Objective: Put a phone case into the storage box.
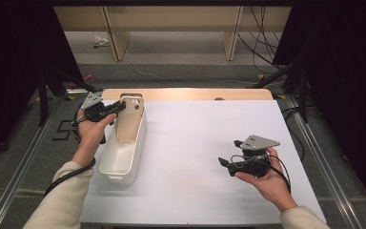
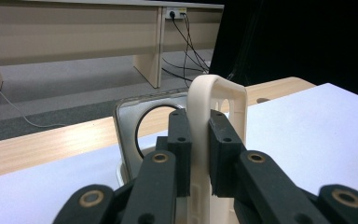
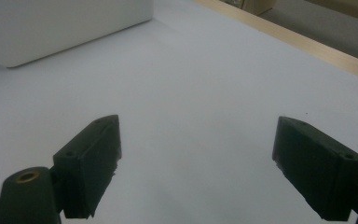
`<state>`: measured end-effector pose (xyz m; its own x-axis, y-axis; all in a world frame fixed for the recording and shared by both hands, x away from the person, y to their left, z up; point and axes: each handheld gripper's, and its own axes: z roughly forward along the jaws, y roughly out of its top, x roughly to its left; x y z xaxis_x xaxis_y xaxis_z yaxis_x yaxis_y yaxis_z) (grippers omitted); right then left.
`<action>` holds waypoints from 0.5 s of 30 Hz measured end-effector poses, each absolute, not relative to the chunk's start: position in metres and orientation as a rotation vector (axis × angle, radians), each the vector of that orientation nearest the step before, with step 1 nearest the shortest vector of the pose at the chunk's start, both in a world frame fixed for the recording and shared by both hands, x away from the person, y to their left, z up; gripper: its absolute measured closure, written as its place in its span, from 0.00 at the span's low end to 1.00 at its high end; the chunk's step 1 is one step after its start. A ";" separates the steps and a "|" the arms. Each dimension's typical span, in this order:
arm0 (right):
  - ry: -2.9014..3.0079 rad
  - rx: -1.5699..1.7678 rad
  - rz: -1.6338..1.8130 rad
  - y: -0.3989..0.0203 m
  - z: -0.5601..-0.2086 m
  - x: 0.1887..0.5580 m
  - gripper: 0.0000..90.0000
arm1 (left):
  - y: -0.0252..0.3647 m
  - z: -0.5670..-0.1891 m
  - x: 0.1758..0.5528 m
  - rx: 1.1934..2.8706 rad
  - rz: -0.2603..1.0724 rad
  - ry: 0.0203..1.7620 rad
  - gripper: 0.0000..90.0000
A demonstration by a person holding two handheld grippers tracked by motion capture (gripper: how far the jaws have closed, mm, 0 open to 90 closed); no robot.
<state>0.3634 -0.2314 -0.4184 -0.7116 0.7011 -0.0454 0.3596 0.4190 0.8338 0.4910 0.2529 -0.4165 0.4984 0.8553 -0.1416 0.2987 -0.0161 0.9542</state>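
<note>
We see the left hand-held gripper clamped on the white bin's end wall. The right hand-held gripper hovers above the bench, jaws apart.

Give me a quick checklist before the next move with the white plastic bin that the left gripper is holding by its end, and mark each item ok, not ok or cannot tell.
1. Left gripper shut on the raised cream handle end of the long white plastic bin: ok; both pads press the wall.
2. Grip centred on the handle: cannot tell; the jaws hide the contact below.
3. Bin seated on the white table sheet: its near end sits flat; the far, gripped end cannot be judged.
4. Bin empty: ok; the high view shows a bare inside.
5. Right gripper open and free: ok; its jaws stand wide above bare sheet.
6. Space right of the bin free: ok.
</note>
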 end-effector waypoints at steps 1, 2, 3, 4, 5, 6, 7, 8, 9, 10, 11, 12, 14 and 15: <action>2.290 0.907 1.206 -0.231 -0.418 0.363 0.18 | 0.253 -0.417 0.491 1.575 0.597 1.025 0.90; 2.290 0.907 1.206 -0.231 -0.418 0.363 0.18 | 0.253 -0.417 0.492 1.574 0.595 1.027 0.90; 2.290 0.908 1.206 -0.232 -0.418 0.364 0.18 | 0.254 -0.418 0.492 1.573 0.595 1.031 0.90; 2.291 0.908 1.205 -0.232 -0.419 0.364 0.18 | 0.254 -0.418 0.492 1.573 0.594 1.032 0.90; 2.291 0.908 1.205 -0.232 -0.419 0.364 0.18 | 0.254 -0.419 0.492 1.574 0.594 1.034 0.90; 2.291 0.908 1.206 -0.232 -0.418 0.364 0.18 | 0.254 -0.419 0.492 1.575 0.593 1.035 0.90; 2.291 0.908 1.207 -0.232 -0.418 0.364 0.18 | 0.254 -0.419 0.492 1.576 0.593 1.036 0.90; 2.290 0.908 1.206 -0.232 -0.418 0.364 0.18 | 0.254 -0.420 0.492 1.577 0.593 1.037 0.90; 2.290 0.908 1.206 -0.232 -0.418 0.364 0.18 | 0.254 -0.420 0.492 1.576 0.593 1.039 0.90; 2.290 0.908 1.206 -0.232 -0.418 0.363 0.18 | 0.254 -0.420 0.492 1.577 0.592 1.040 0.90; 2.291 0.908 1.206 -0.232 -0.418 0.363 0.18 | 0.254 -0.420 0.492 1.577 0.591 1.041 0.90; 2.290 0.908 1.207 -0.232 -0.418 0.363 0.18 | 0.254 -0.421 0.493 1.578 0.591 1.042 0.90; 2.291 0.908 1.207 -0.232 -0.418 0.363 0.18 | 0.255 -0.421 0.493 1.579 0.592 1.044 0.90; 2.292 0.909 1.207 -0.232 -0.418 0.364 0.18 | 0.255 -0.421 0.493 1.578 0.592 1.046 0.90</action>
<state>0.3636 -0.2320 -0.4182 -0.7115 0.7013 -0.0427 0.3616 0.4177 0.8335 0.4934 0.2548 -0.4214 0.4856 0.8612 -0.1501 0.3141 -0.0116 0.9493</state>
